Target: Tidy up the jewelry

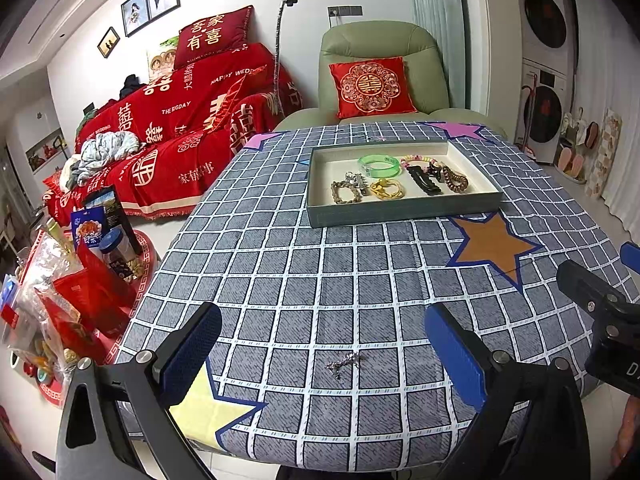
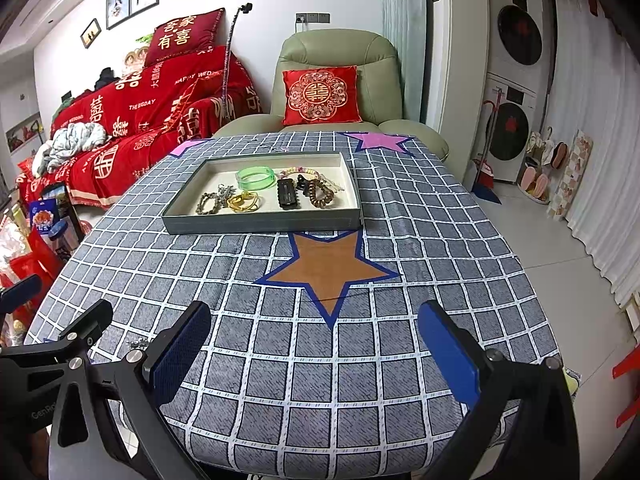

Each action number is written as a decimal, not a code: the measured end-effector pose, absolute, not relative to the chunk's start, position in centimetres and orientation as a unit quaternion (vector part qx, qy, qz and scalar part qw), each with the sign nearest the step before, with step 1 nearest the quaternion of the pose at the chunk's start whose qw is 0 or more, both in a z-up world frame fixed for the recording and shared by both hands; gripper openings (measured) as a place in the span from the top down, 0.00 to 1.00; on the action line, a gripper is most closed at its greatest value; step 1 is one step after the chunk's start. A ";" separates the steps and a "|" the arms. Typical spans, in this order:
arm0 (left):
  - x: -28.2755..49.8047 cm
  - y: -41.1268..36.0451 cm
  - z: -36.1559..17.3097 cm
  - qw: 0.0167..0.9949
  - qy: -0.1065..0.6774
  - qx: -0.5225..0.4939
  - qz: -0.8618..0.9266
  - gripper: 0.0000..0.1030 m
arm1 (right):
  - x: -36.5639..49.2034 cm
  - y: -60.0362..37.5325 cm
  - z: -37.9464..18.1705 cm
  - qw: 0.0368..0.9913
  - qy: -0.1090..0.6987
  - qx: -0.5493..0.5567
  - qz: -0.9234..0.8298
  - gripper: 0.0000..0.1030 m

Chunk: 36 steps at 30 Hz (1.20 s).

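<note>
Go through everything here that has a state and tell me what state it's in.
Left gripper: open, empty.
Right gripper: open, empty.
Tray: uncovered, holds jewelry.
Silver chain: loose on the cloth, outside the tray.
Green bangle: in the tray.
Black clip: in the tray.

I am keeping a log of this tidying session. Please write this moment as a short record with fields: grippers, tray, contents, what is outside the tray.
left gripper: open, empty, above the tablecloth
right gripper: open, empty
tray: far side of the table, behind the brown star
in tray: green bangle, gold rings, bead bracelet, black clip, brown coil tie
outside tray: silver chain, on the cloth between the left gripper's fingers
</note>
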State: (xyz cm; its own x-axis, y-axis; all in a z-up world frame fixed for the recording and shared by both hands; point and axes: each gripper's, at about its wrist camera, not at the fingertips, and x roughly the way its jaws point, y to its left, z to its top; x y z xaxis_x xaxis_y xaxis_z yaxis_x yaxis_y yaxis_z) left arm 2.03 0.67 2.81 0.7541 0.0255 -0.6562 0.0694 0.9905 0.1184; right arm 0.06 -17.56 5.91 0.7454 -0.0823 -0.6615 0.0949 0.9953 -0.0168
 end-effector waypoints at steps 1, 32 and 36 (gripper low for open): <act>2.0 0.7 2.8 0.934 0.351 0.068 -0.012 0.00 | 0.1 -17.6 5.9 0.934 0.354 0.010 -0.047 0.00; 2.0 1.2 2.3 0.933 0.356 0.054 -0.018 0.00 | 0.0 -17.2 5.5 0.933 0.356 0.010 -0.047 0.00; 1.9 1.3 2.6 0.935 0.349 0.054 -0.021 0.00 | 0.0 -17.3 5.5 0.933 0.356 0.010 -0.046 0.00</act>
State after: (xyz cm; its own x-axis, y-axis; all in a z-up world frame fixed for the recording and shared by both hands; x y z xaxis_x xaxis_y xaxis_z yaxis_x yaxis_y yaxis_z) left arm 1.85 1.27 2.58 0.7554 -0.0014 -0.6553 0.0764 0.9934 0.0860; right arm 0.02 -17.25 5.51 0.7421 -0.0795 -0.6656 0.0939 0.9955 -0.0141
